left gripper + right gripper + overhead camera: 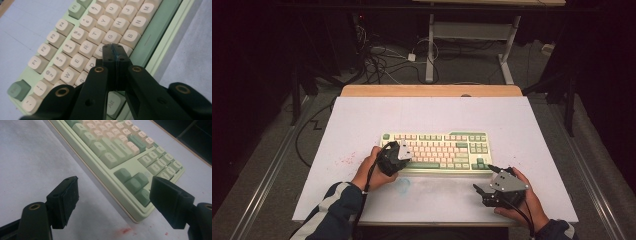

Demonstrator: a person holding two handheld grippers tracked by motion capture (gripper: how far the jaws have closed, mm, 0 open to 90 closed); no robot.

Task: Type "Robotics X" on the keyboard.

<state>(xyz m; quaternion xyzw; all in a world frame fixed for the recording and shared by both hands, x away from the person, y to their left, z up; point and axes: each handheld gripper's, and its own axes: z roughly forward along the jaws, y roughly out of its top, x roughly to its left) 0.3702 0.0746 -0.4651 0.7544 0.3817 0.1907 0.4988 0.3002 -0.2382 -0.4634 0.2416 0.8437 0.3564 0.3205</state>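
Observation:
A pale green keyboard point(437, 150) with cream and darker green keys lies across the middle of the white table. My left gripper point(401, 150) is over its left part, held from the near side. In the left gripper view the jaws point(115, 48) are shut together with nothing between them, their tips low over the keys point(75, 37) beside the F key; whether they touch I cannot tell. My right gripper point(480, 195) rests near the table's front right, apart from the keyboard. Its jaws point(115, 192) stand wide open and empty, facing the arrow-key corner point(135, 185).
The white table top point(362, 120) has a wooden strip point(432, 90) along its far edge. Faint red marks point(346, 160) lie left of the keyboard and a bluish smear point(404, 185) lies in front of it. Cables point(382, 62) and a desk frame point(472, 35) stand beyond.

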